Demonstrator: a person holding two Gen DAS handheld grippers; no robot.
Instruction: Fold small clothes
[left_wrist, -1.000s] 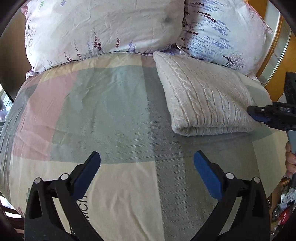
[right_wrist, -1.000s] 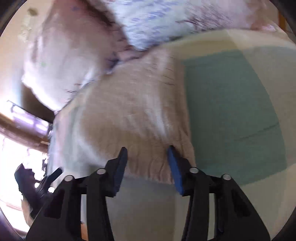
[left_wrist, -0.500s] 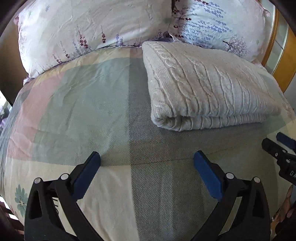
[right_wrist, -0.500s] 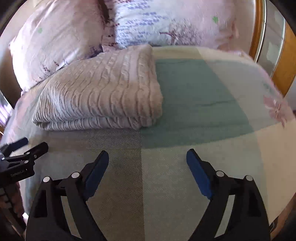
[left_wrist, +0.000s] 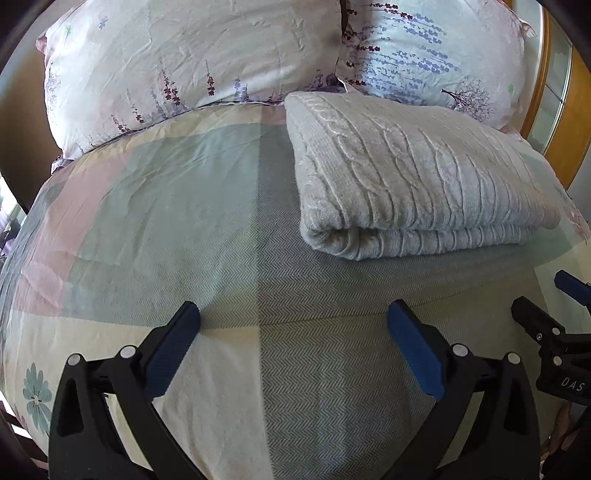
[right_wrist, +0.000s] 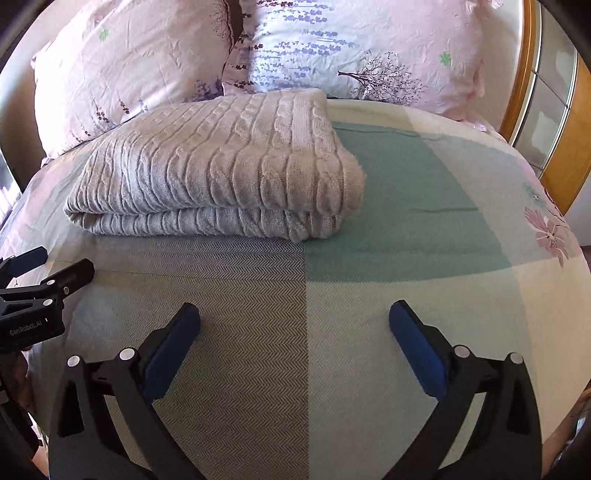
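Sweater (right_wrist: 218, 166), grey cable-knit, lies folded in a thick rectangle on the bedspread (right_wrist: 388, 229), at about 11 o'clock from the right gripper (right_wrist: 293, 339) and 1 o'clock from the left gripper (left_wrist: 293, 341). One second ago the right gripper was right at its near edge, jaws narrow; now it is pulled back, well apart. Both tools have their jaws wide apart and hold nothing. Two pillows (left_wrist: 192, 66) stand behind. The fold looks finished.

Cable-knit sweater (left_wrist: 413, 177), matt woven bedspread (left_wrist: 184, 221)
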